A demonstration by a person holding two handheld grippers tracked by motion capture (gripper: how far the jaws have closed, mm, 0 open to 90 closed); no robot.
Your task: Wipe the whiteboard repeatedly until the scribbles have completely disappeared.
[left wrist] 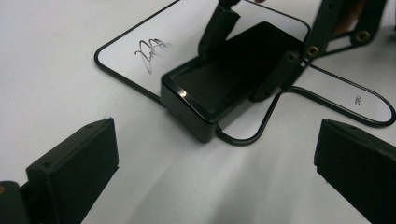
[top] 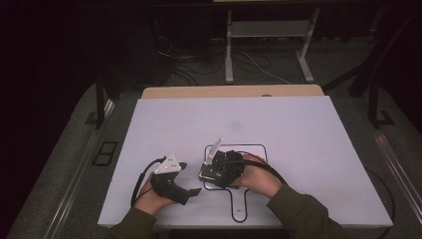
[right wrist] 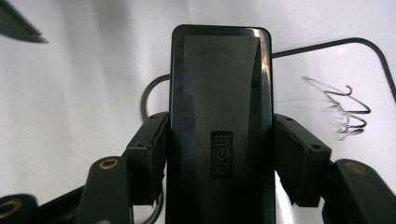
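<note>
White tabletop [top: 298, 149] beneath black-rimmed whiteboard [top: 251, 149]; dark room.

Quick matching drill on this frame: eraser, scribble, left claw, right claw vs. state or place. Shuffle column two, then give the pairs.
Column one:
1. black eraser
2. scribble
3. left claw
4. right claw

Column two:
A. open, nothing between the jaws
B. on the small whiteboard, beside the eraser
C. shut on the eraser
D. clamped by its long sides, resting on the whiteboard

Pairs: 1-D, 2-B, 3-A, 4-C
</note>
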